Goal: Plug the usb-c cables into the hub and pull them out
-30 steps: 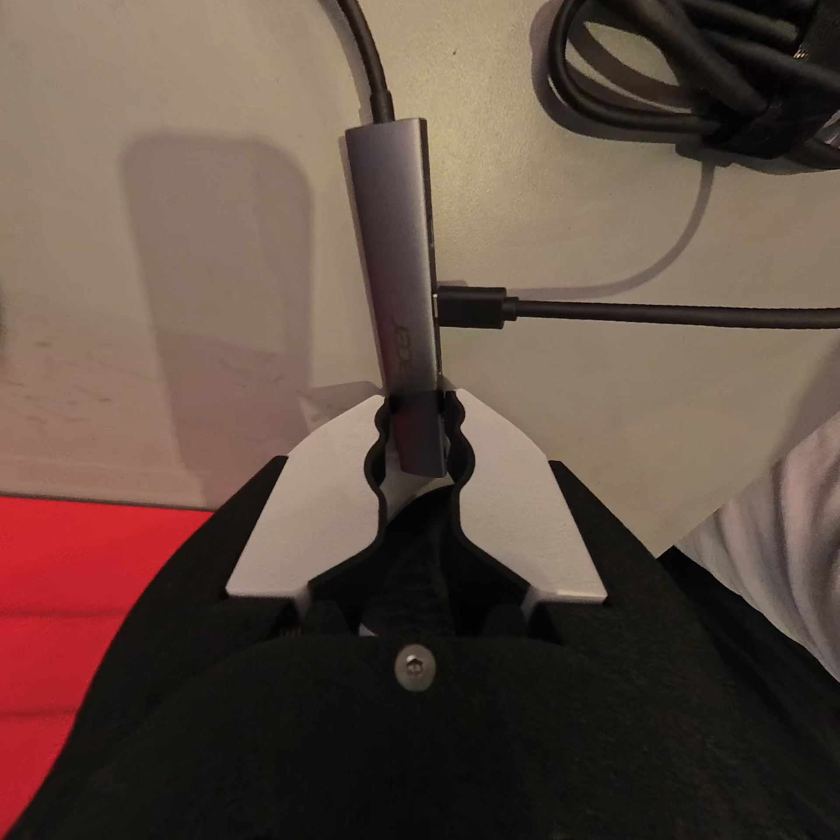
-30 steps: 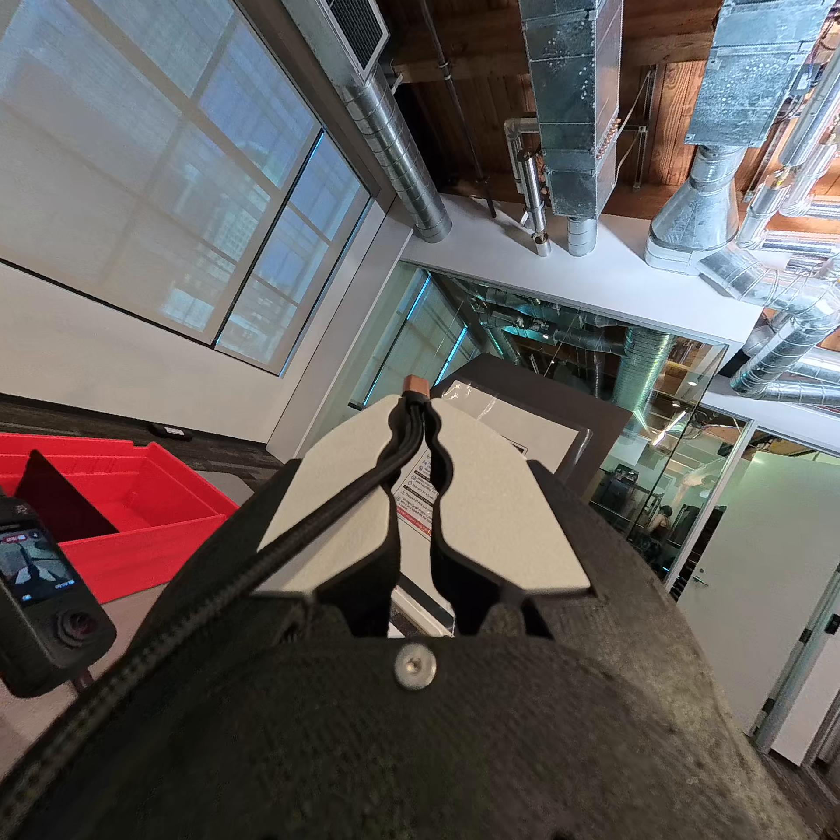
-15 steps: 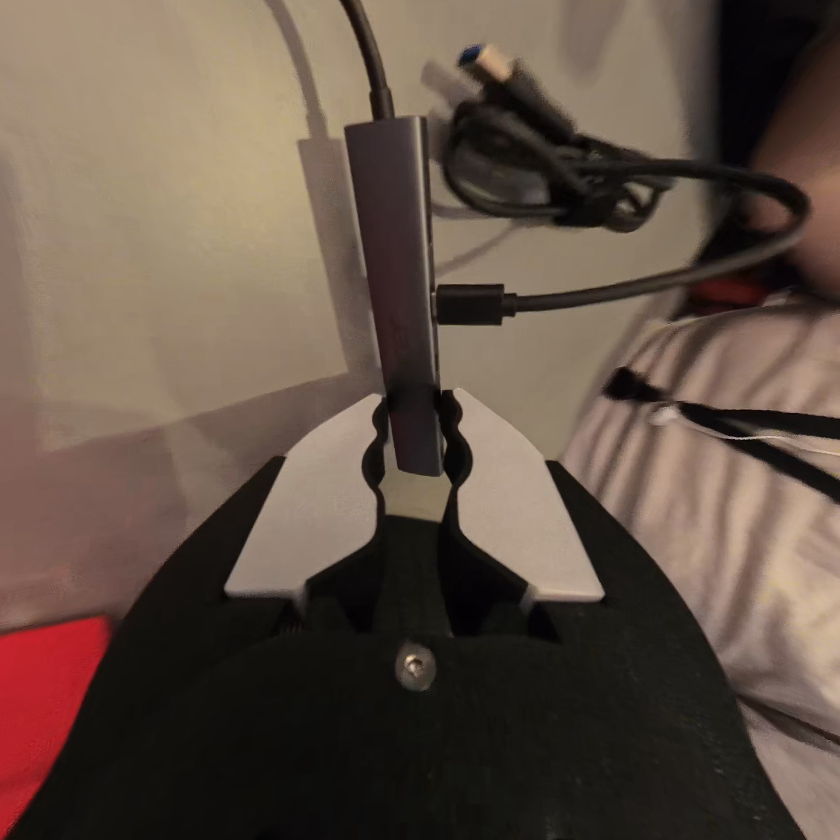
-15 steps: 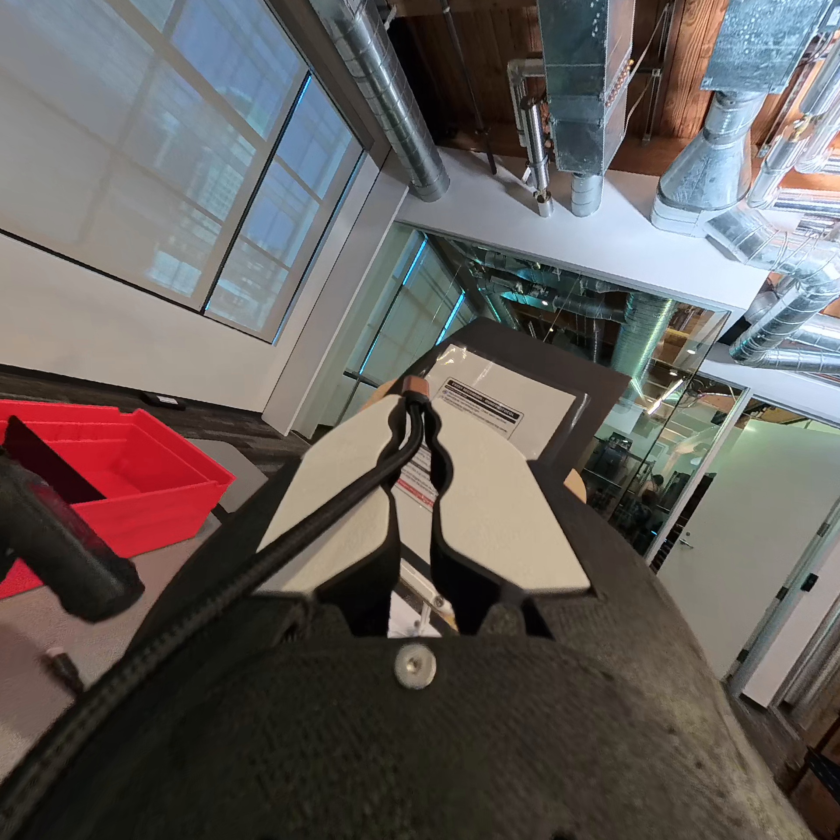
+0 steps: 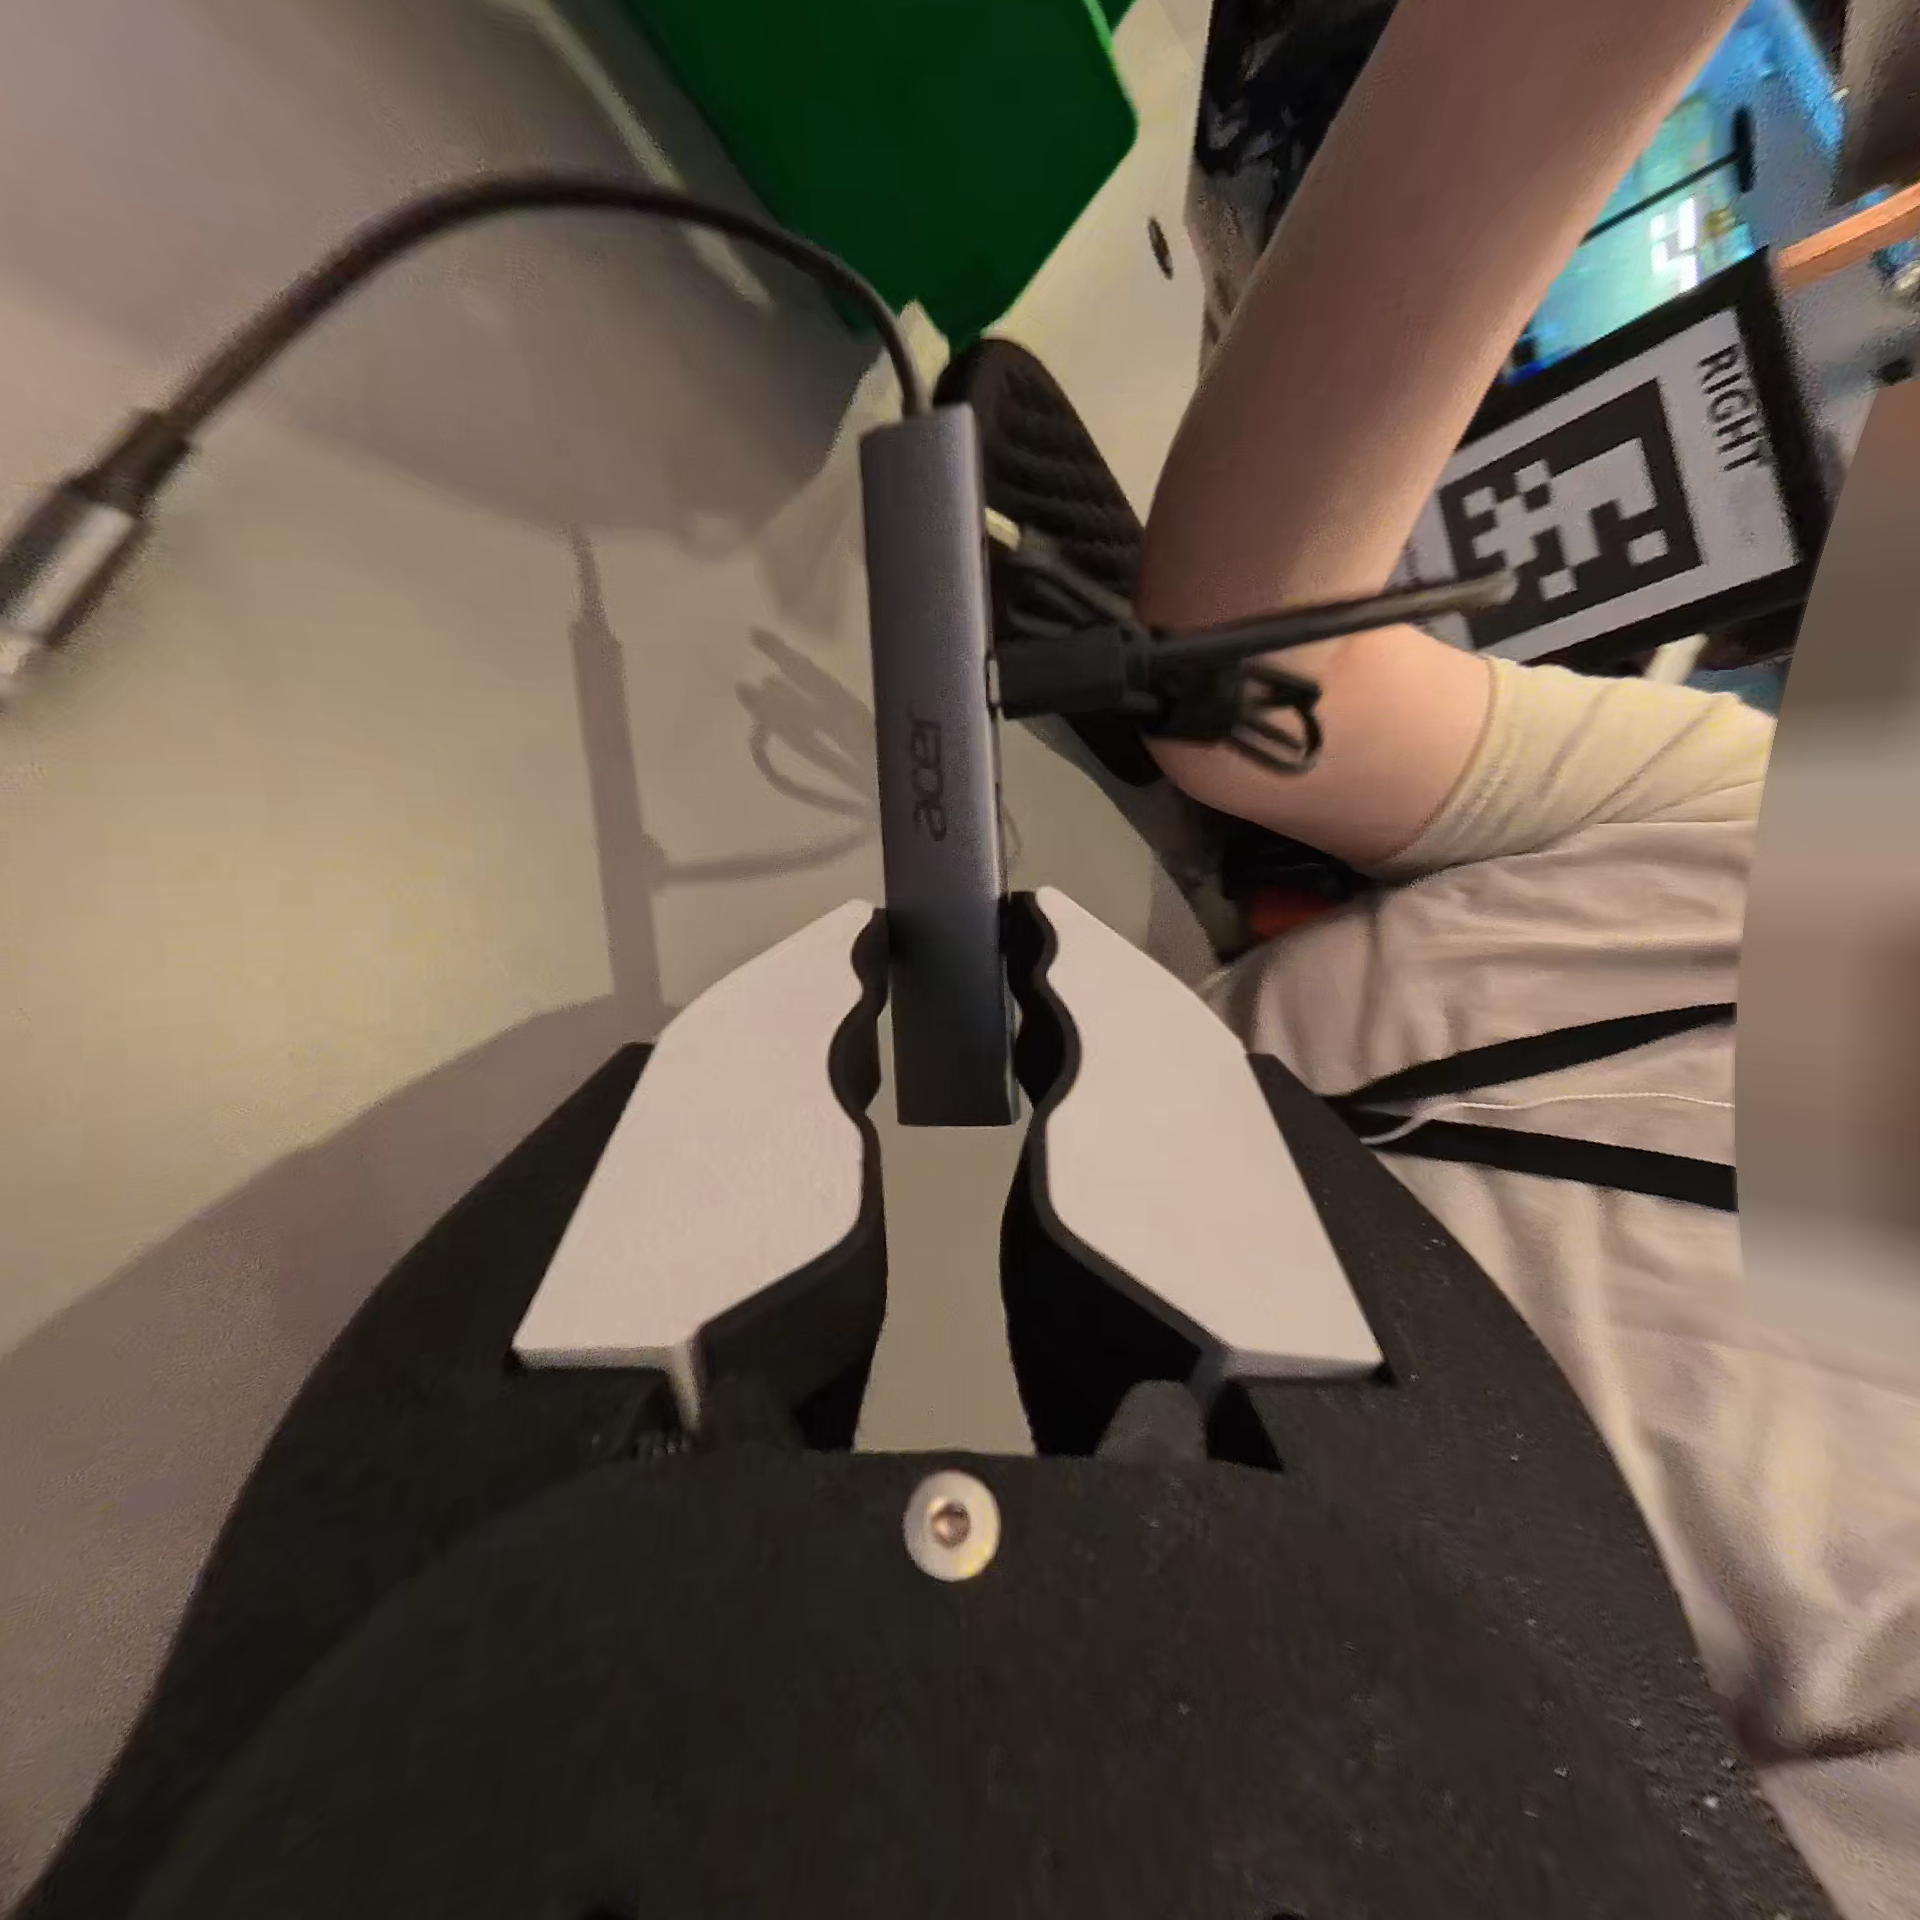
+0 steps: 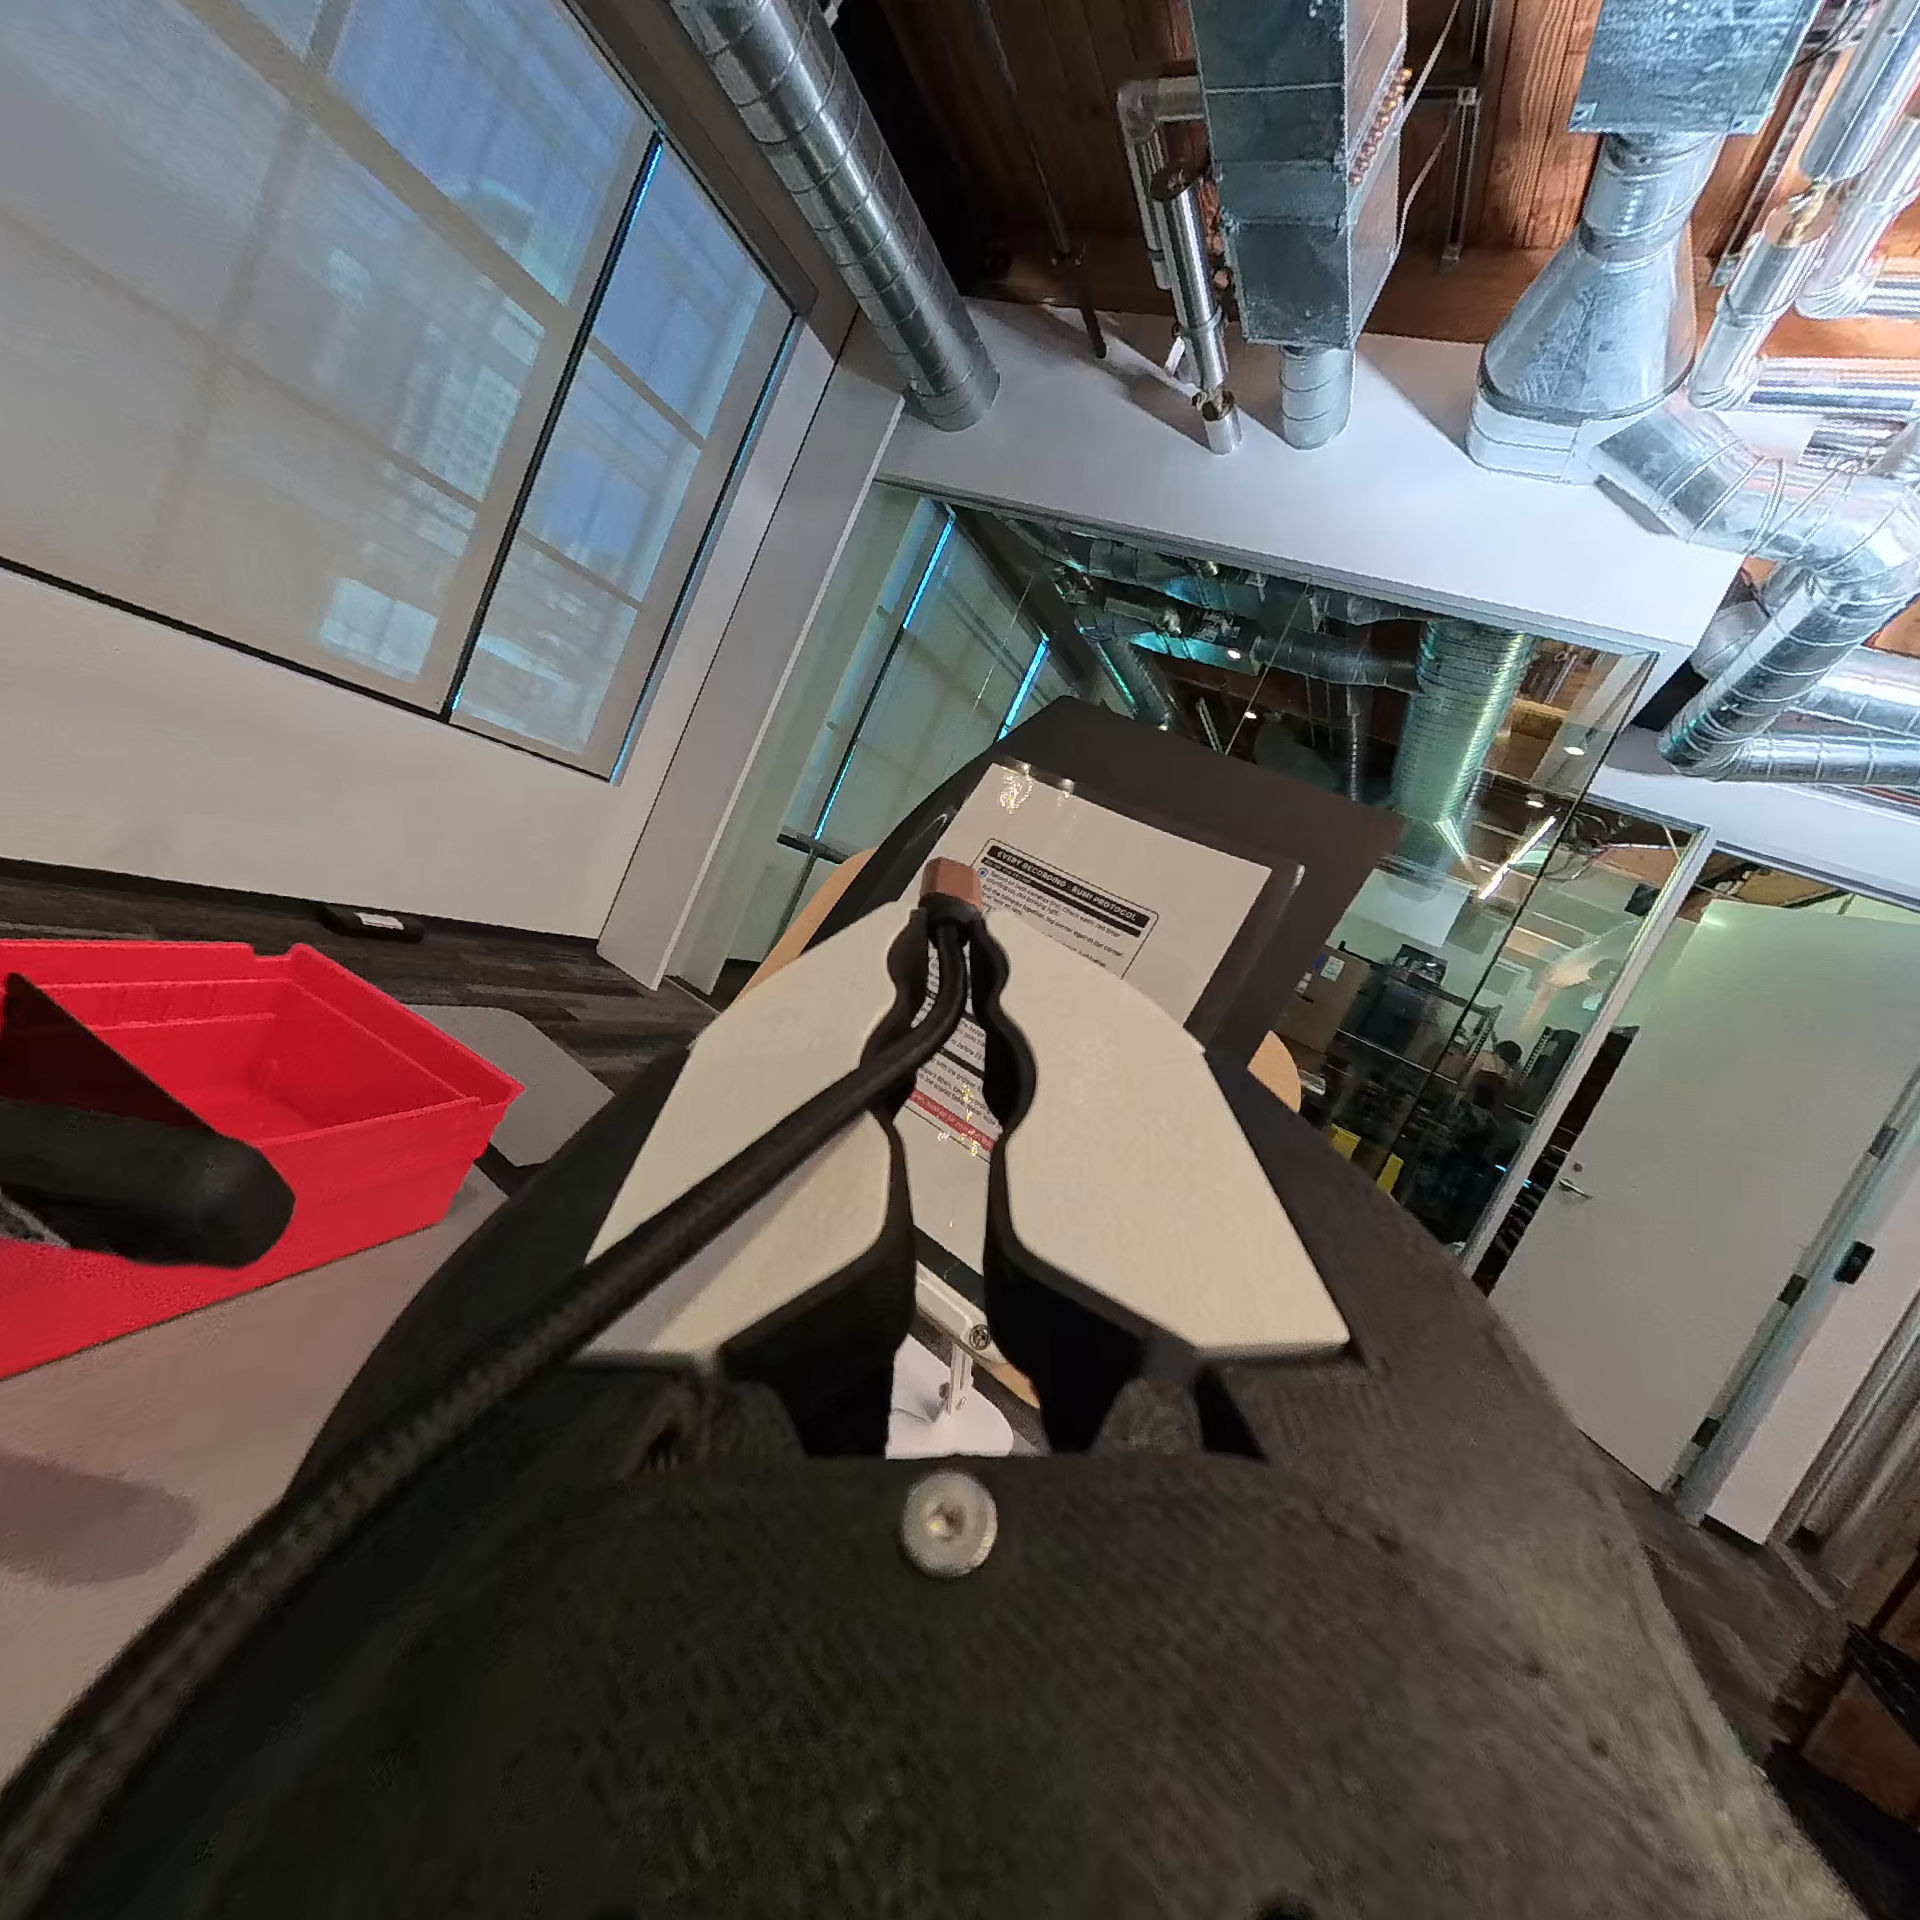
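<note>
The left gripper (image 5: 943, 914) is clamping the lower end of the slim grey hub (image 5: 933, 748), holding it upright above the pale counter (image 5: 312, 779), while a black usb-c plug (image 5: 1075, 673) is sitting in a port on the hub's right edge and the hub's own lead (image 5: 582, 223) is arcing away to the upper left. The right gripper (image 6: 948, 920) is pointing up towards the ceiling ducts, its fingers pinching a black braided cable (image 6: 727, 1195) whose copper-coloured tip (image 6: 950, 879) is poking out just past them, with a red bin (image 6: 312, 1060) lying on the counter to its left.
</note>
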`<state>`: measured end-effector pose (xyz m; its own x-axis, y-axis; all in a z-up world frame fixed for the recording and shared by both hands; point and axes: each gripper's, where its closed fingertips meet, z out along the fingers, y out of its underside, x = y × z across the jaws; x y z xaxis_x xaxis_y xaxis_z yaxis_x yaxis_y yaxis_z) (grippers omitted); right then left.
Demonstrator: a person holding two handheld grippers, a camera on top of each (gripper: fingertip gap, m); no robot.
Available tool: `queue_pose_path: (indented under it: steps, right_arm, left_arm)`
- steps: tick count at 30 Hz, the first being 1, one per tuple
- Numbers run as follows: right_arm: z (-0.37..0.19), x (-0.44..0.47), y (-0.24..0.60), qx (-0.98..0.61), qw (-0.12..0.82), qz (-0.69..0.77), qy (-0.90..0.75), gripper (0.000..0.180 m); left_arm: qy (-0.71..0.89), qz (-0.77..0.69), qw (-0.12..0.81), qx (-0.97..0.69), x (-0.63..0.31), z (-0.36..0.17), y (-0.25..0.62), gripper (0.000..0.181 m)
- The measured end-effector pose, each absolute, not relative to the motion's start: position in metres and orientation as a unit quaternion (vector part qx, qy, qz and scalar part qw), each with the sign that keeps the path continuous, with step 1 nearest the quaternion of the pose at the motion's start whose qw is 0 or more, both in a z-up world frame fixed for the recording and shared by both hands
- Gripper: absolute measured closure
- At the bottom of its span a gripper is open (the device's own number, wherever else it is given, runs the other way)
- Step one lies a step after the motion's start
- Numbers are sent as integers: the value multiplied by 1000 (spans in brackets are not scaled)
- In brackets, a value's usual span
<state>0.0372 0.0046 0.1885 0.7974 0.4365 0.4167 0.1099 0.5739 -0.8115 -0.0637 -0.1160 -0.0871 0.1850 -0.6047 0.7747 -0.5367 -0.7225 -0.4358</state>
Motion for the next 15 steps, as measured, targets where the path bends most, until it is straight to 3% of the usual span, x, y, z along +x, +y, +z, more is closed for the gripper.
queue_pose_path:
  steps: [3,15]
  right_arm:
    - [187,39,7,-453,834,95,-300,171]
    - [180,36,14,-465,825,94,-306,171]
  left_arm:
    - [400,-508,92,-757,-57,-78,-109,160]
    - [335,-556,99,-754,-63,-67,-92,160]
